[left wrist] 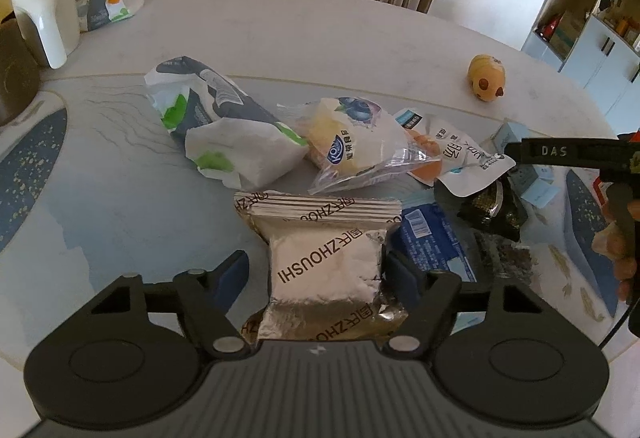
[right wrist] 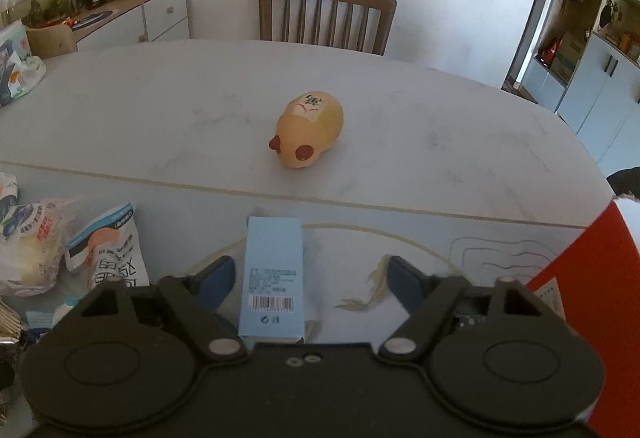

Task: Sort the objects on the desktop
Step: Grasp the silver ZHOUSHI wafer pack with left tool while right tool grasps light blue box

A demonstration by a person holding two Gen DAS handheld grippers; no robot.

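In the left wrist view my left gripper [left wrist: 316,274] is open, its blue fingers on either side of a silver foil snack packet [left wrist: 324,258] marked ZHOUSHI; the right finger touches it, the left stands apart. Beyond lie a white-and-green bag [left wrist: 224,125], a blueberry bread pack [left wrist: 352,133] and a white pouch [left wrist: 460,157]. In the right wrist view my right gripper [right wrist: 308,278] is open around a light blue box [right wrist: 272,278] that lies on the mat, not gripped. A yellow hamster toy [right wrist: 310,133] sits further out on the table.
A white kettle [left wrist: 44,21] and more bags stand at the table's far left. A wooden chair [right wrist: 326,13] is behind the table. A blue packet [left wrist: 432,238] and dark packets [left wrist: 492,209] lie right of the foil packet. A red object [right wrist: 592,278] is at right.
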